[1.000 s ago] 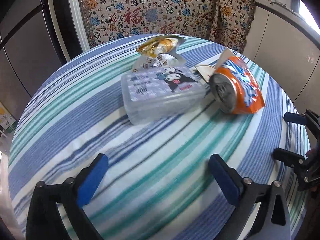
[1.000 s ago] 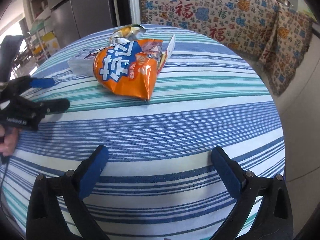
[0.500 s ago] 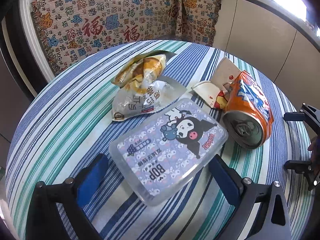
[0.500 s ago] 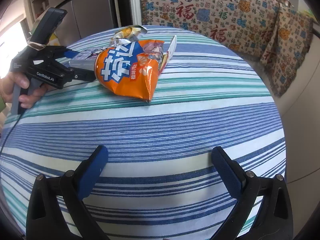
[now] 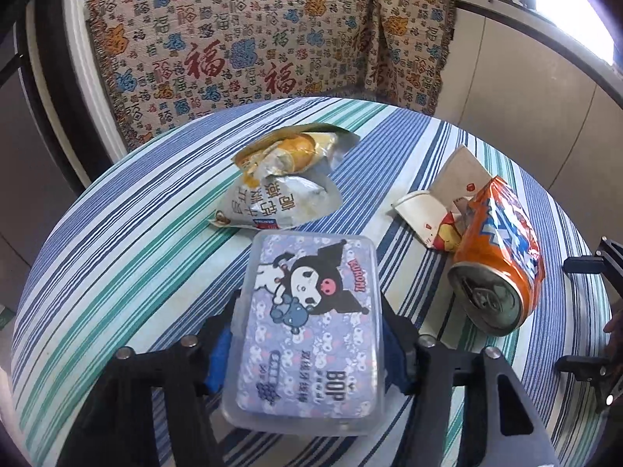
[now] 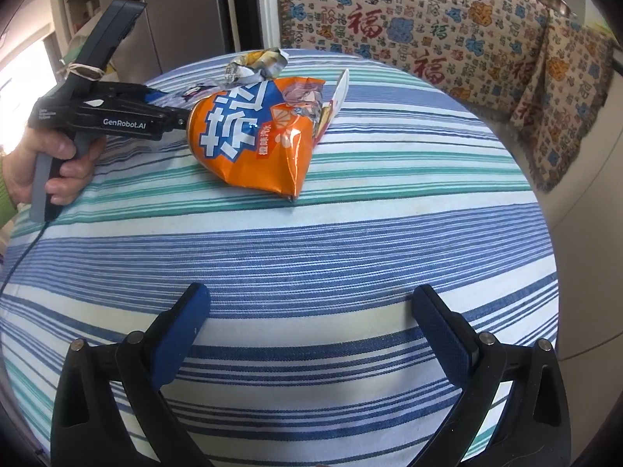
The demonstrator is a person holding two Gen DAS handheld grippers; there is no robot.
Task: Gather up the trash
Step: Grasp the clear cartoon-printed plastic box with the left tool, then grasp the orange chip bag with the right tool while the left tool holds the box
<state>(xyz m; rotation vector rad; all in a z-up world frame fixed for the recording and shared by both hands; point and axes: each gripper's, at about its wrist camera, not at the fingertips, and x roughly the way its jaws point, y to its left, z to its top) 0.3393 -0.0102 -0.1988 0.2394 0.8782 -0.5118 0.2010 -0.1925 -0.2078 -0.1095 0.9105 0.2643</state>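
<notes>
Two blue pads [image 5: 218, 354] of the left gripper [image 5: 305, 350] are closing around the clear plastic box [image 5: 311, 334], which may slip from its smooth walls, while the right gripper [image 6: 311, 327] is hanging open and empty.

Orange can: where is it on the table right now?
In the left wrist view the orange can lies on its side right of the plastic box, against the crumpled paper cup.

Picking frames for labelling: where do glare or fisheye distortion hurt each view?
Left wrist: window blown out at upper right, table edge bowed, plastic box sharp. Right wrist: glare at far left beside the hand, orange can crisp.
</notes>
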